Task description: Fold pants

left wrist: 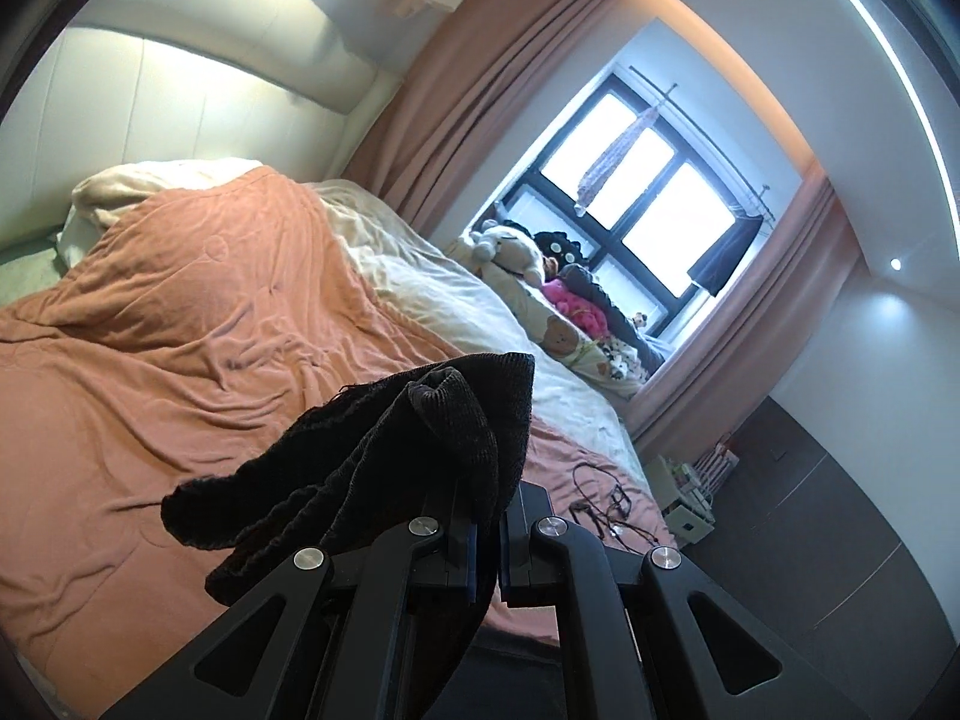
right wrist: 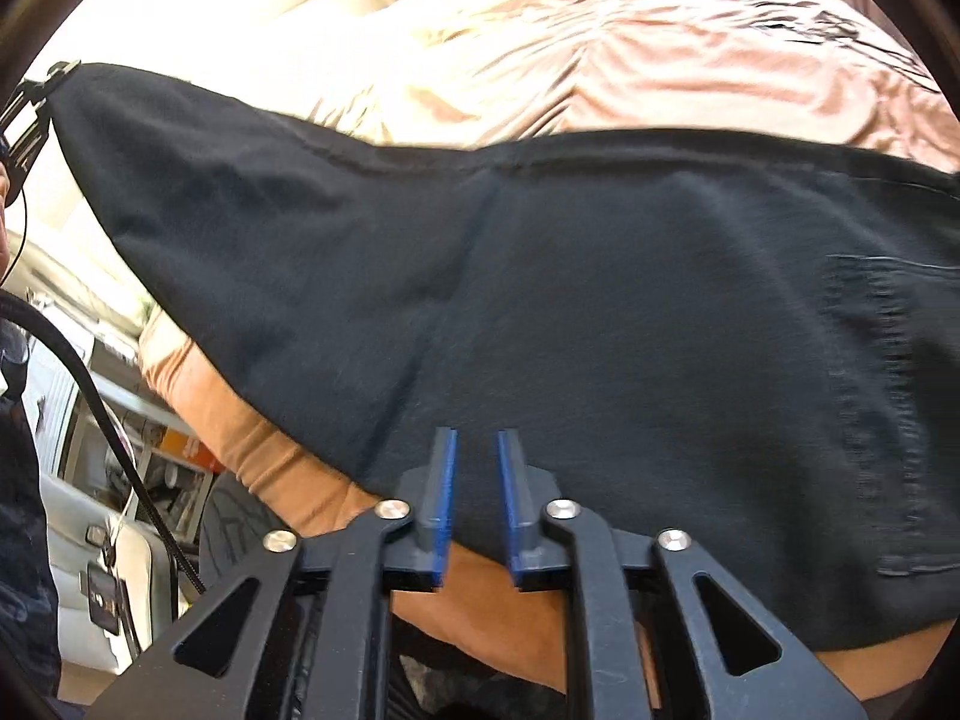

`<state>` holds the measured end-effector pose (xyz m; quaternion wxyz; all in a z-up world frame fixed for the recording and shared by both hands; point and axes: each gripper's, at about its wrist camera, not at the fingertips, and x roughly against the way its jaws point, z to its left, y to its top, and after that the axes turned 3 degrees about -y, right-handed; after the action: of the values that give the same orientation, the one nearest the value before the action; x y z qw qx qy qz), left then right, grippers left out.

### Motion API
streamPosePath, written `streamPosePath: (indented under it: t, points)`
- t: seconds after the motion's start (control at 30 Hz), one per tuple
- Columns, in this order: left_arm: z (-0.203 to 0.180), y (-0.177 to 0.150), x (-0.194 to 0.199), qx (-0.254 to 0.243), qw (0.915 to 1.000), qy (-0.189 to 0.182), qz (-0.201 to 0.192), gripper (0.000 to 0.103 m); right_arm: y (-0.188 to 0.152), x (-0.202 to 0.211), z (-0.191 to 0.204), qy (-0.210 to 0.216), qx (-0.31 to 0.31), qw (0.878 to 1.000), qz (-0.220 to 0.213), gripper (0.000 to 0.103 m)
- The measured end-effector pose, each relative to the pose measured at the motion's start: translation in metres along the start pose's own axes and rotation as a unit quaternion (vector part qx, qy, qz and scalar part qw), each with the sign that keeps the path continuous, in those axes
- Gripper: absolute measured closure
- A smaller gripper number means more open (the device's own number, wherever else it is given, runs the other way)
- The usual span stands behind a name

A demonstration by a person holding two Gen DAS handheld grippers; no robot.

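The black pants (right wrist: pixel 540 300) lie spread across the orange bedcover (right wrist: pixel 630 72) in the right wrist view, with a back pocket (right wrist: pixel 882 408) at the right. My right gripper (right wrist: pixel 477 450) is open, its blue pads (right wrist: pixel 445 480) just above the near edge of the pants, holding nothing. My left gripper (left wrist: pixel 487 516) is shut on a bunched end of the black pants (left wrist: pixel 408 450) and holds it lifted above the bed. The left gripper also shows at the far left of the right wrist view (right wrist: pixel 27 114), at the pants' raised end.
The bed has an orange cover (left wrist: pixel 180 330) and a cream blanket (left wrist: pixel 420 276). Stuffed toys (left wrist: pixel 522 252) and pillows line the window side. Cables and glasses (left wrist: pixel 606 504) lie on the bed's right part. A dark cabinet (left wrist: pixel 810 510) stands at the right. Furniture and a black cable (right wrist: pixel 120 438) are beside the bed.
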<state>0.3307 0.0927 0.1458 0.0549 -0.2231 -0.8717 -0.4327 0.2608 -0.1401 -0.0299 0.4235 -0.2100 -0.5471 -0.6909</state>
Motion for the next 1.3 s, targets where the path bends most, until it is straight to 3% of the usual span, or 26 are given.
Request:
streamPosePath:
  t: [0.03, 0.1, 0.33, 0.6, 0.87, 1.3]
  points:
    - [-0.009, -0.001, -0.002, -0.004, 1.0000, -0.003, 0.001, 0.099, -0.002, 0.007, -0.005, 0.000, -0.005, 1.000, -0.010, 0.056]
    - [-0.026, -0.003, -0.006, -0.013, 0.9999, -0.010, 0.004, 0.099, -0.005, 0.022, -0.014, -0.003, -0.012, 0.999, -0.036, 0.046]
    - [-0.078, -0.017, -0.024, -0.045, 0.9985, -0.024, 0.019, 0.099, -0.024, 0.066, -0.054, 0.004, -0.042, 0.996, -0.081, 0.033]
    - [-0.132, -0.040, -0.049, -0.073, 0.9951, -0.046, 0.047, 0.099, -0.057, 0.117, -0.100, 0.003, -0.080, 0.990, -0.120, 0.032]
    - [-0.177, -0.077, -0.084, -0.107, 0.9864, -0.073, 0.101, 0.099, -0.090, 0.151, -0.134, 0.009, -0.123, 0.980, -0.156, 0.032]
    - [-0.240, -0.121, -0.147, -0.117, 0.9748, -0.092, 0.166, 0.099, -0.118, 0.178, -0.177, 0.004, -0.171, 0.970, -0.173, 0.032]
